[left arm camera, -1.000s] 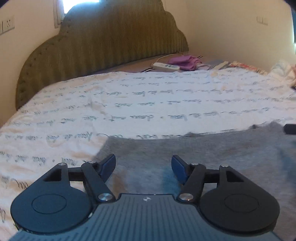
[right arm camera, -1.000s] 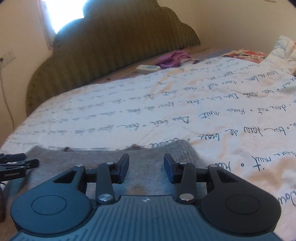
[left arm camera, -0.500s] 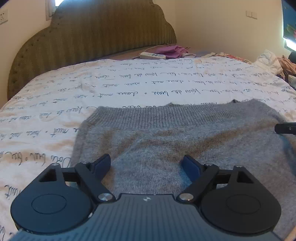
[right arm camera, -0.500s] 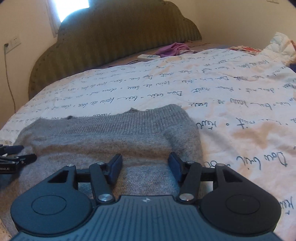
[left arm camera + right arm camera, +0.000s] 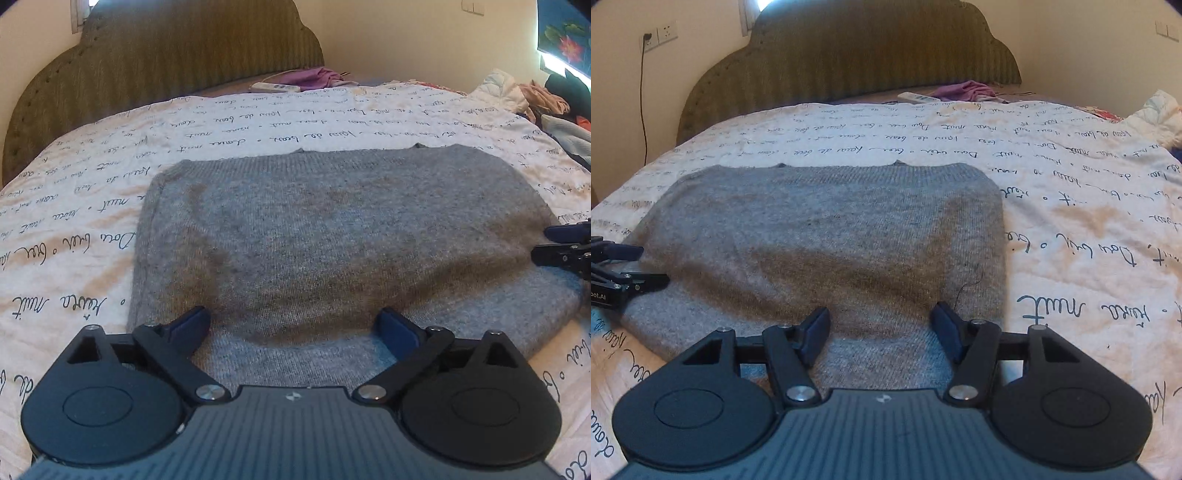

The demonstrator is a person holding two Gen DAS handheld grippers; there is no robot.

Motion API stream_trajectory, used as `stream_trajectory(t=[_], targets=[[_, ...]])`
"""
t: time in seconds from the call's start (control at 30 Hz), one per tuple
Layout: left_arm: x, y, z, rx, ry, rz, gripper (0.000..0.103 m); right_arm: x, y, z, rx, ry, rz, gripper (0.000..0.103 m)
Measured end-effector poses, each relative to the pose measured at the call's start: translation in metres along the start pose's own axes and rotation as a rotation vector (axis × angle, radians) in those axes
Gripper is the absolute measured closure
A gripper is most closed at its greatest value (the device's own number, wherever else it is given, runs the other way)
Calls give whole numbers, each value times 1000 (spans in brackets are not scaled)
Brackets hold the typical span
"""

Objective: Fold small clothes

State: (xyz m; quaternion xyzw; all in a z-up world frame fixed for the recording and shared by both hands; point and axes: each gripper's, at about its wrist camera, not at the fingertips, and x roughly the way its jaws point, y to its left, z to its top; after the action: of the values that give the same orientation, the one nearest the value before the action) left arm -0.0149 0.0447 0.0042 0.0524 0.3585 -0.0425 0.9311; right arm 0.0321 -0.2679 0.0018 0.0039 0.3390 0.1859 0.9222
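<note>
A grey knit garment (image 5: 332,240) lies folded flat on the script-printed bedspread (image 5: 92,236). My left gripper (image 5: 291,321) hovers over its near left part. The jaws are opening wide, and the blue pads (image 5: 192,325) press on nothing, with only flat knit under them. In the right wrist view the same garment (image 5: 831,240) fills the middle. My right gripper (image 5: 881,317) is over its near right part, jaws opening, nothing pinched. Each gripper shows in the other's view: the right gripper (image 5: 565,247) at the right edge, the left gripper (image 5: 620,266) at the left edge.
A green padded headboard (image 5: 166,62) stands at the far end, with a purple cloth (image 5: 314,75) and a white remote (image 5: 275,87) before it. A heap of clothes (image 5: 546,99) lies far right. A wall socket with a cable (image 5: 646,40) is on the left wall.
Both grippers drew back toward the garment's near edge and sank a little, so much more of the grey knit shows. Both pairs of jaws spread wider.
</note>
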Motion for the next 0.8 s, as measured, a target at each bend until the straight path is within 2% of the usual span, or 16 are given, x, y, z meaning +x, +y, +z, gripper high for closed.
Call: stream_trajectory(t=[0.07, 0.13, 0.2, 0.27, 0.33, 0.37, 0.4, 0.43, 0.5, 0.57, 0.6, 0.63, 0.7, 0.73, 0.8], targets=[[-8, -3, 3, 15, 8, 19, 7, -3, 2, 2, -12, 10, -6, 42], [-27, -3, 4, 6, -2, 14, 12, -17, 11, 9, -8, 4, -38, 41], [-45, -3, 1, -7, -21, -36, 10, -40, 21, 9, -30, -44, -19, 40], [-51, -7, -5, -11, -2, -81, 9, -54, 26, 4, -47, -45, 26, 35], [-42, -12, -17, 15, 53, -73, 9, -47, 35, -2, -108, 12, 31, 35], [-37, -10, -24, 29, 61, -58, 10, -41, 38, -9, -143, 53, 6, 35], [-36, -6, -30, 41, 33, -71, 7, -32, 38, -17, -162, 101, -23, 33], [-35, -3, -32, 50, 25, -75, 6, -30, 30, -24, -138, 75, -4, 27], [-34, -1, -29, 48, 36, -70, 5, -32, 7, -29, -43, 58, 60, 27], [-39, 0, -27, 46, 32, -55, 5, -37, 7, -25, -43, 77, 56, 27], [-45, 1, -26, 35, 25, -44, 10, -41, 9, -23, -43, 85, 55, 27], [-54, 3, -26, 18, 18, -47, 13, -47, 8, -22, -25, 88, 59, 26], [-75, 12, -30, -57, -11, -44, 11, -63, 1, -19, 24, 69, 64, 26], [-83, 19, -32, -126, -23, -41, 7, -73, -2, -19, 45, 47, 72, 26], [-92, 34, -40, -299, -5, -35, 5, -89, -6, -15, 70, 7, 95, 25]])
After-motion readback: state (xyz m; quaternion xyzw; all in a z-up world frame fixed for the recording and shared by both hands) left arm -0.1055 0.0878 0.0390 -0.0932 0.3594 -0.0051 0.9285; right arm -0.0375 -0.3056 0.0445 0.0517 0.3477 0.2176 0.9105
